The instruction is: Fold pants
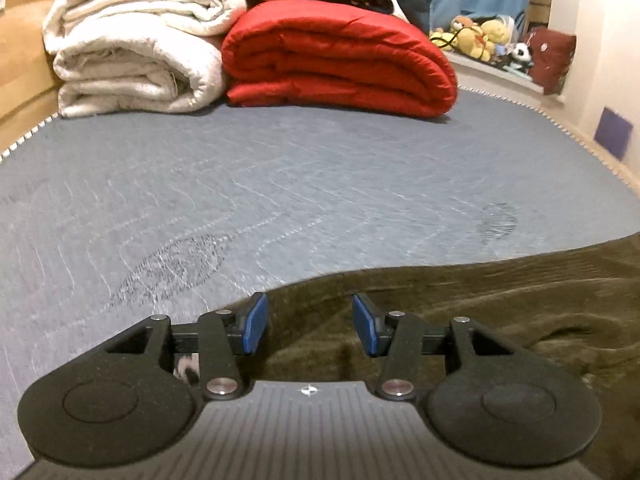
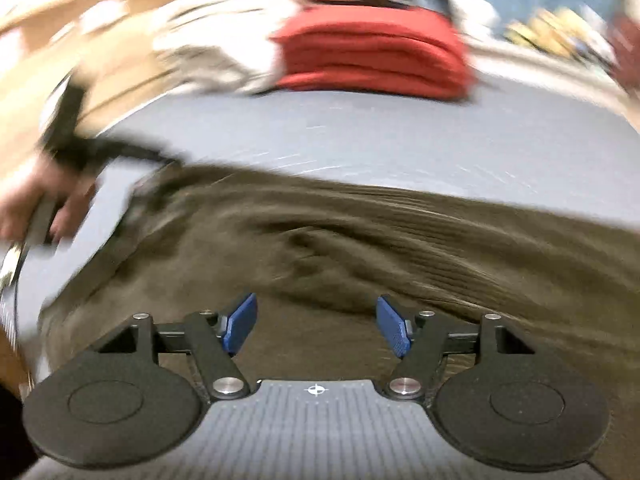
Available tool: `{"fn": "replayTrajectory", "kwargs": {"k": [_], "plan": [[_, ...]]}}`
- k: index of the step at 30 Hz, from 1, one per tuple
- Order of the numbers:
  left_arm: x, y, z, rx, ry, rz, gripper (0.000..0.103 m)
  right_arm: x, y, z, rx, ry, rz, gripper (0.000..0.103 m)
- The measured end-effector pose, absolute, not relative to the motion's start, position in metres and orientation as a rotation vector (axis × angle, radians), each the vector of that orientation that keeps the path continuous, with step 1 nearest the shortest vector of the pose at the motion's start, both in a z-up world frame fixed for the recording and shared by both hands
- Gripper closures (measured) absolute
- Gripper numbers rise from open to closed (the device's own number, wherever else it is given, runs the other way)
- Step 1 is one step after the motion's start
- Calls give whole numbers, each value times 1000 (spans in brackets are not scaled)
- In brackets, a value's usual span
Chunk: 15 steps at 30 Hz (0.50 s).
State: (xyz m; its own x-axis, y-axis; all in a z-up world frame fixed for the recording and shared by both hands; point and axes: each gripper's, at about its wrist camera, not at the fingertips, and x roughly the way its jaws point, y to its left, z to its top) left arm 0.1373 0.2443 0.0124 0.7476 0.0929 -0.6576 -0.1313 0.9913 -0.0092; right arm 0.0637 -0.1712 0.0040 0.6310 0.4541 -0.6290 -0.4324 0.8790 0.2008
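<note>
Olive-brown corduroy pants point(image 2: 360, 248) lie spread on the grey quilted mattress point(image 1: 280, 184). In the left wrist view the pants point(image 1: 500, 312) fill the lower right. My left gripper point(image 1: 310, 322) is open, its blue pads just above the pants' far edge, holding nothing. My right gripper point(image 2: 316, 326) is open and empty, low over the middle of the pants. The right wrist view is blurred by motion. It shows the left gripper point(image 2: 132, 152) at the pants' left corner, with the hand holding it.
A folded white quilt point(image 1: 136, 48) and a folded red quilt point(image 1: 340, 56) are stacked at the far end of the mattress. Plush toys point(image 1: 480, 36) sit on a ledge at the back right. A wall point(image 1: 600, 80) borders the right side.
</note>
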Motion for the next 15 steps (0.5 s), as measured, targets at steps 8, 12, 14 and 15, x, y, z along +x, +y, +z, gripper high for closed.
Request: {"fn": "replayTrajectory", "kwargs": {"k": [8, 12, 14, 15], "plan": [[177, 231, -7, 51, 721, 174, 33, 90, -215, -8, 100, 784, 365, 33], [190, 225, -18, 74, 749, 155, 25, 89, -218, -6, 108, 786, 376, 33], [198, 221, -25, 92, 775, 146, 18, 90, -218, -5, 104, 781, 378, 32], [200, 218, -29, 102, 790, 141, 17, 90, -220, -3, 103, 781, 377, 32]]}}
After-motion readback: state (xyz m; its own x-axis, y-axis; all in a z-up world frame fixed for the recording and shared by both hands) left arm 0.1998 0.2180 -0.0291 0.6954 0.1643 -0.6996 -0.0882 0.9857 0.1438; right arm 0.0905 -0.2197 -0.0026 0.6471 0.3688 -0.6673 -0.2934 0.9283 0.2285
